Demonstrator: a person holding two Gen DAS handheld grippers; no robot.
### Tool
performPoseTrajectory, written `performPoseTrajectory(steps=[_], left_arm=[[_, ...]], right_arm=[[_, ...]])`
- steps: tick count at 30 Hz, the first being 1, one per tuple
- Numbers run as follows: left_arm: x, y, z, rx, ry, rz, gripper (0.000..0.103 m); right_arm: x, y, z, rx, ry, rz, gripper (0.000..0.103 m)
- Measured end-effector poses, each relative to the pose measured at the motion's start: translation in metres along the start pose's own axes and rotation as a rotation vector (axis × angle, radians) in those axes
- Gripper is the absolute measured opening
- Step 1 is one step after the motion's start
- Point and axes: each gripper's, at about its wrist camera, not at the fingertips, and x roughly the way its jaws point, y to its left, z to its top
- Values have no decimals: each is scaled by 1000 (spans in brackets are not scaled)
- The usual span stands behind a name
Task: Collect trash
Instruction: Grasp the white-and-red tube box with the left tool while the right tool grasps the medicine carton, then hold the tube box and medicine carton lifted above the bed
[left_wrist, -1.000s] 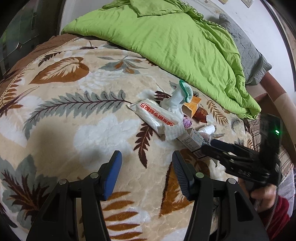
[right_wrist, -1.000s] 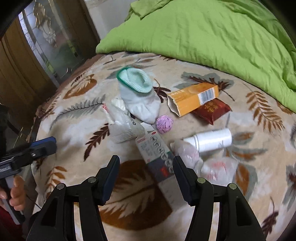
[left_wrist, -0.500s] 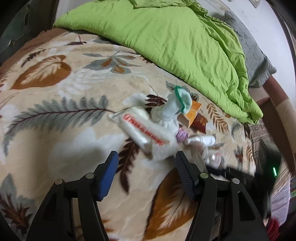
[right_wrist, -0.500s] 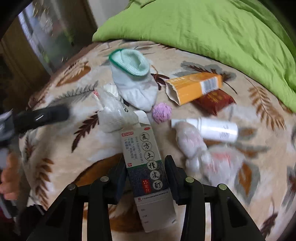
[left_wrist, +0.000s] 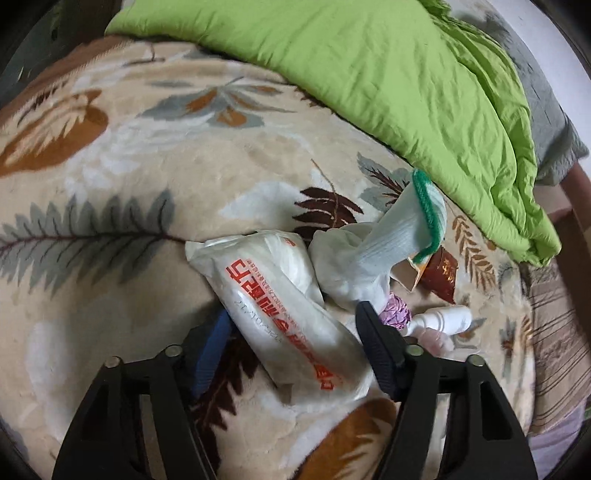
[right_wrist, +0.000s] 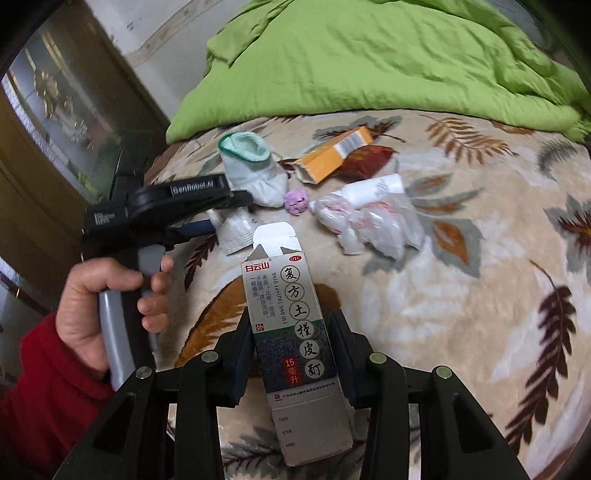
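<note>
Right gripper (right_wrist: 291, 347): it had the grey medicine box (right_wrist: 295, 343) pinched across its narrow sides, both pads hard on the card, the open flap end aimed away toward the heap. That grip looked chosen for the box's stiffest width.
Left gripper (left_wrist: 291, 336): its jaws had just been narrowing round the white plastic packet (left_wrist: 280, 306) with red print. The packet lay between the pads, but whether they were actually biting I couldn't tell.
Where the trash lay: on the leaf-patterned blanket (left_wrist: 110, 177), bunched in one heap, with a white sock (right_wrist: 251, 170) with a green cuff, an orange carton (right_wrist: 336, 151), a dark red wrapper (right_wrist: 365, 158), a purple wad (right_wrist: 296, 201), a small white bottle (right_wrist: 373, 188) and a crumpled clear bag (right_wrist: 373, 225).
Green quilt (right_wrist: 369, 62): pushed up the bed, clear of the heap.
Left hand (right_wrist: 107, 306): fisted round the grey handle, red sleeve (right_wrist: 44, 391) behind it, tool pitched down onto the packet.
Right tool's pose: tilted steeply down too, box lifted off the blanket, by my reckoning.
</note>
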Motion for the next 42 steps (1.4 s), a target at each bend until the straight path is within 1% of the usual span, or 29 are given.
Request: performPoseTrajectory(steps=[1, 2, 6, 8, 10, 14, 18, 22, 29, 32, 42], left_arm=[[0, -3, -3, 25, -6, 15, 49], [-2, -5, -5, 41, -11, 19, 46], [-18, -9, -17, 87, -50, 21, 40], [-32, -10, -29, 109, -71, 6, 40], [-45, -14, -41, 141, -101, 13, 40], [-79, -22, -69, 192, -162, 13, 40], [-108, -37, -97, 271, -256, 92, 40], [-115, -46, -113, 330, -319, 180, 40], [-117, -57, -123, 389, -371, 229, 40], [-117, -59, -123, 399, -373, 230, 40], [-112, -57, -121, 381, -357, 227, 40]], right_arm=[[-2, -3, -4, 17, -4, 0, 43], [-2, -6, -6, 36, -7, 3, 43], [-3, -12, -16, 74, -15, -15, 43], [-6, -16, -18, 92, -30, -16, 43], [-13, -17, -18, 93, -74, -23, 43], [-18, -19, -19, 107, -110, -51, 43], [-25, -18, -20, 108, -151, -83, 43], [-32, -19, -21, 111, -181, -100, 43], [-42, -18, -23, 105, -217, -120, 43], [-42, -19, -23, 113, -218, -120, 43], [-39, -19, -23, 111, -209, -112, 43]])
